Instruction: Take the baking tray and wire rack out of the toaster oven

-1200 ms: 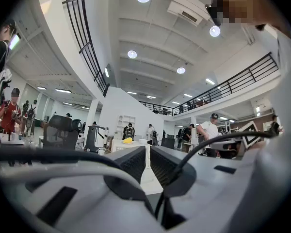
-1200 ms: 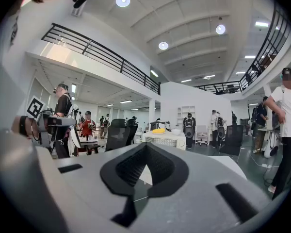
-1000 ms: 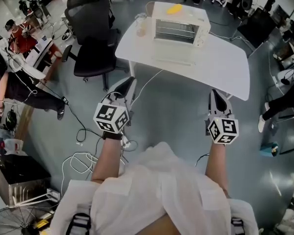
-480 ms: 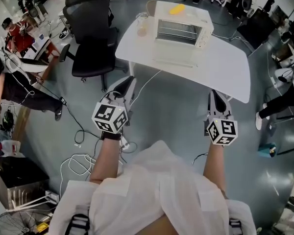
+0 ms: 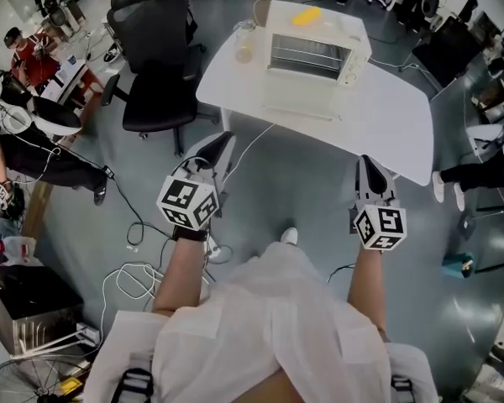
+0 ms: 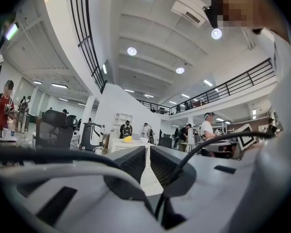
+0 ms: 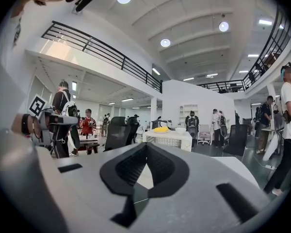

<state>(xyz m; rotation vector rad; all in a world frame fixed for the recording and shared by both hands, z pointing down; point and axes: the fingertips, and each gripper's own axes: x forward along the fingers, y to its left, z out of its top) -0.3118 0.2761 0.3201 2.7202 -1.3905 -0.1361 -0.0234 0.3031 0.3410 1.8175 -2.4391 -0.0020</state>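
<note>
A: Where was I w/ the task at that point?
B: Approach stage, I'd say. The toaster oven (image 5: pixel 315 40) sat toward the far side of the white counter (image 5: pixel 386 120), w/ a yellow item (image 5: pixel 307 15) on top. You stood well short of the counter's near edge. Tray & rack weren't out: thin bars showed inside the oven, too small to tell tray from rack.
A: And my fingers?
B: Left gripper (image 5: pixel 225 138): fingers barely apart, a thin slit, nothing in it. Right gripper (image 5: pixel 368 163): fingers together, empty. Both pointed level toward the counter.
A: Next move?
B: Prob. you'd close in on the oven's front. The door looked dropped open toward you. You'd need to spread one set of fingers enough for the tray's lip, keep level, and mind the jar (image 5: pixel 244 44) just left of the oven.
</note>
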